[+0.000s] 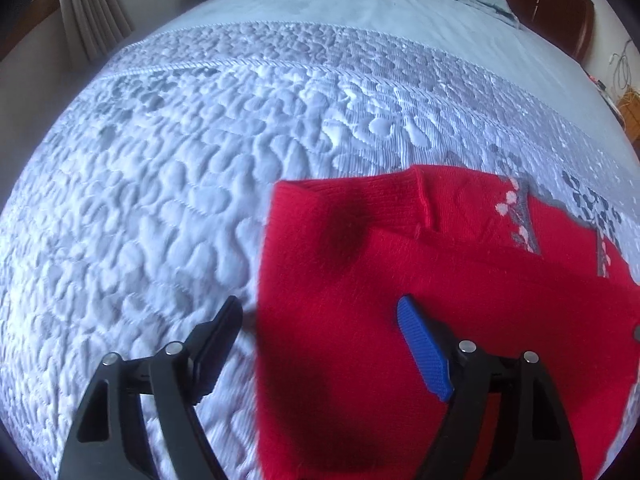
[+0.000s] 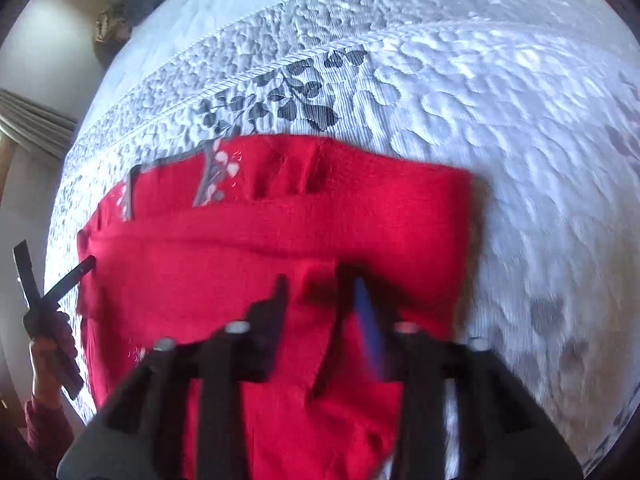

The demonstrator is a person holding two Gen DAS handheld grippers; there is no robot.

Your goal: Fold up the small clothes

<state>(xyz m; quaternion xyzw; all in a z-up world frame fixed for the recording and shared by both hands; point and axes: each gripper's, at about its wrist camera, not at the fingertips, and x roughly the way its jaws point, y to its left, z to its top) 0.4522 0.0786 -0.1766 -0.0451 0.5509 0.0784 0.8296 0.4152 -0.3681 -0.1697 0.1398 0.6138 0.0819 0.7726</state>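
Observation:
A red knitted garment [image 1: 400,264] with grey trim and pink flowers lies on a pale blue quilted bedspread [image 1: 180,160]. My left gripper [image 1: 320,316] is open and empty, its jaws wide apart above the garment's left edge. In the right wrist view the same garment [image 2: 280,216] fills the middle, folded over on itself. My right gripper [image 2: 320,288] hovers over its middle with the jaws apart; the view is blurred and I see no cloth between them. The left gripper [image 2: 56,276] shows at the far left, open, held in a hand.
The bedspread [image 2: 500,120] has a dark leaf pattern [image 2: 280,100] just beyond the garment. A brown headboard [image 1: 560,12] and grey pillows stand at the far end. Curtains [image 1: 92,12] hang at the left. Dark clothes [image 2: 132,4] lie at the bed's far corner.

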